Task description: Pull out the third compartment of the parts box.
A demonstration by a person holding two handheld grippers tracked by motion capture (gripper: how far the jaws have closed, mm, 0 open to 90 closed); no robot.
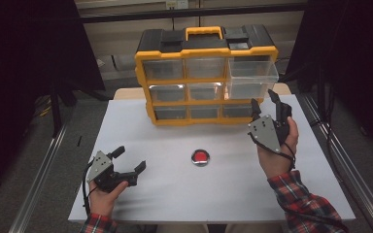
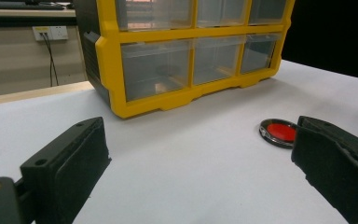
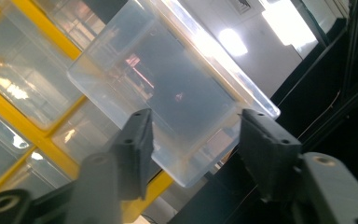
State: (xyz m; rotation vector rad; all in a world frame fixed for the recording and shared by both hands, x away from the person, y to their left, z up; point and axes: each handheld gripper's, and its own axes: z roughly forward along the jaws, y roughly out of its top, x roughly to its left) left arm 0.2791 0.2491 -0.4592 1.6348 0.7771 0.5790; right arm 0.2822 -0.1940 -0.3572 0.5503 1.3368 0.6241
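A yellow and black drawer box (image 1: 205, 73) at the far edge of the white counter (image 1: 175, 194), in the middle. Nine clear drawers in three rows. Top right drawer (image 1: 252, 70) pulled out toward the near side, sticking past the front of the box; all the others pushed in.

Right tool (image 1: 264, 103) held up near the right end of the box, just below and in front of that pulled-out drawer. Jaws spread, pinching nothing. In the right gripper view, the drawer (image 3: 177, 93) right ahead between the two jaws, close but apart from them. Long way of the drawer running front to back, out of the box.

Left tool (image 1: 128, 160) low over the near left part of the counter, well apart from the box. Jaws spread too, nothing between them.

A small round red thing (image 1: 200, 157) with a dark rim flat in the middle of the counter, between the two tools, nearer the left one by its pointing. Probably the right tool best placed for the drawer.
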